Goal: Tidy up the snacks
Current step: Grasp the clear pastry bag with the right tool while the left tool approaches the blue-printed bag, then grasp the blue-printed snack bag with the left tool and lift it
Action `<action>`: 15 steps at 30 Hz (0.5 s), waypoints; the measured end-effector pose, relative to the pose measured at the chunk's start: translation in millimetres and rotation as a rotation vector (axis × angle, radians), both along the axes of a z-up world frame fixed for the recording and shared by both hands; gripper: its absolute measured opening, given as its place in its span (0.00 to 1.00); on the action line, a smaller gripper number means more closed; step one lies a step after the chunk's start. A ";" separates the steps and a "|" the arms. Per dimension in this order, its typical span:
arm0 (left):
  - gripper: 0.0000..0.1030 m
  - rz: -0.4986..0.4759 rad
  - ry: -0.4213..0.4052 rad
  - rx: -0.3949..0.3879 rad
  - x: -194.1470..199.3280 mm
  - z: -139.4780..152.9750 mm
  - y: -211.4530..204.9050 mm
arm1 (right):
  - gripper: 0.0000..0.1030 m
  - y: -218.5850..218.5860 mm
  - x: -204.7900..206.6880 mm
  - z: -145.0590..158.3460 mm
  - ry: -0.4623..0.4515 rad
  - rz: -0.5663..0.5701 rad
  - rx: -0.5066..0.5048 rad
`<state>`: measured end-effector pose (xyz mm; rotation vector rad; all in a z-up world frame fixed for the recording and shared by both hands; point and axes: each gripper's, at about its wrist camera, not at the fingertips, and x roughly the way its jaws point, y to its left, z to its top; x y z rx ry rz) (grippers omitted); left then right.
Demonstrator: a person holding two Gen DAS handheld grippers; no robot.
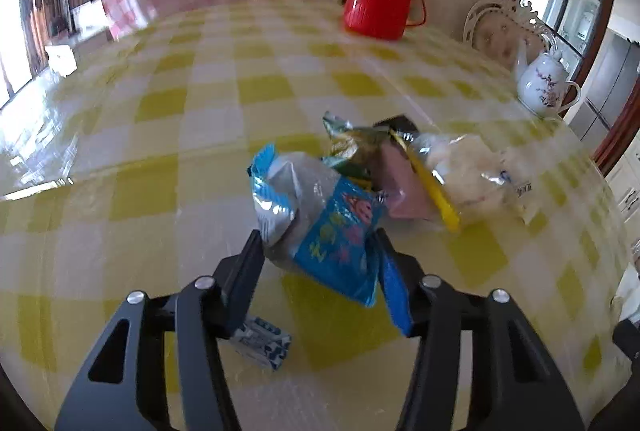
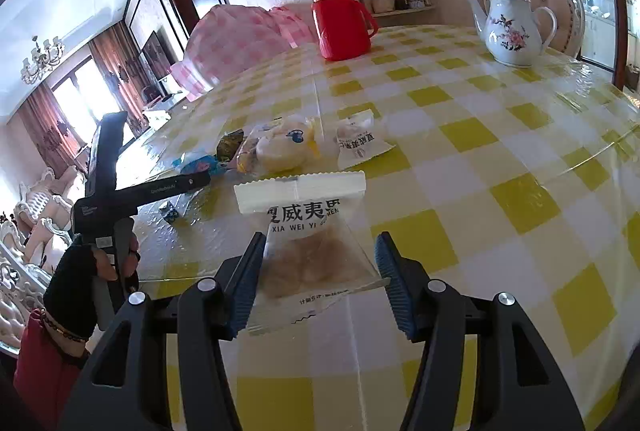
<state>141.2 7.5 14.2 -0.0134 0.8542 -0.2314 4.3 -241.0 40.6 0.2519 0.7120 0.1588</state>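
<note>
In the left wrist view my left gripper (image 1: 318, 247) is shut on a blue and silver snack packet (image 1: 320, 227), with a pad pressing on each side. Behind it lies a heap of snacks: a green packet (image 1: 352, 147), a pink one (image 1: 400, 187) and a clear bag of pale buns (image 1: 472, 175). A small blue-and-white packet (image 1: 264, 345) lies under the left finger. My right gripper (image 2: 320, 255) is shut on a clear pastry packet (image 2: 312, 231) with black print, held upright above the cloth. The right wrist view also shows the left gripper (image 2: 192, 183) at the blue packet (image 2: 200, 163), and another clear packet (image 2: 356, 143) on the table.
The table (image 2: 520, 199) has a yellow-and-white checked cloth under clear plastic. A red thermos (image 2: 340, 23), a white flowered teapot (image 2: 512, 31) and a pink checked food cover (image 2: 236, 43) stand at the far side. A gloved hand (image 2: 80, 271) holds the left gripper.
</note>
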 end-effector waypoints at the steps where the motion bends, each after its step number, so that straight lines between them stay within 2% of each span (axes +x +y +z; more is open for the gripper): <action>1: 0.53 -0.010 -0.004 0.008 -1.6 1.1 -1.6 | 0.54 -0.2 -0.2 0.0 0.001 0.000 0.002; 3: 0.55 -0.026 0.020 0.004 0.6 -0.5 -3.5 | 0.54 -0.7 -0.1 -0.1 0.002 0.000 0.008; 4: 0.66 -0.046 0.043 -0.009 1.9 -2.8 -4.0 | 0.54 -0.8 -0.6 0.2 0.002 0.001 0.011; 5: 0.83 -0.061 0.064 -0.013 2.9 -3.8 -4.3 | 0.54 -1.0 -0.9 0.7 0.001 0.001 0.011; 6: 0.86 -0.073 0.077 -0.005 3.8 -4.4 -4.2 | 0.54 -1.2 -1.6 1.2 -0.001 0.001 0.012; 8: 0.95 -0.062 0.041 0.082 1.3 3.2 -2.3 | 0.54 -2.8 -2.0 2.3 -0.005 0.000 0.019; 10: 0.98 -0.048 -0.006 0.121 0.0 12.5 3.5 | 0.54 -3.7 -3.3 3.4 -0.008 -0.004 0.031; 11: 0.98 -0.042 -0.020 0.109 2.0 15.0 6.7 | 0.54 -3.7 -3.8 3.7 -0.007 -0.004 0.036; 13: 0.98 -0.039 -0.007 0.096 12.0 13.8 8.3 | 0.54 -3.7 -4.1 3.8 -0.006 -0.002 0.042; 15: 0.98 -0.061 0.014 0.123 23.9 8.5 -0.2 | 0.54 -4.0 -3.9 4.2 -0.005 -0.003 0.041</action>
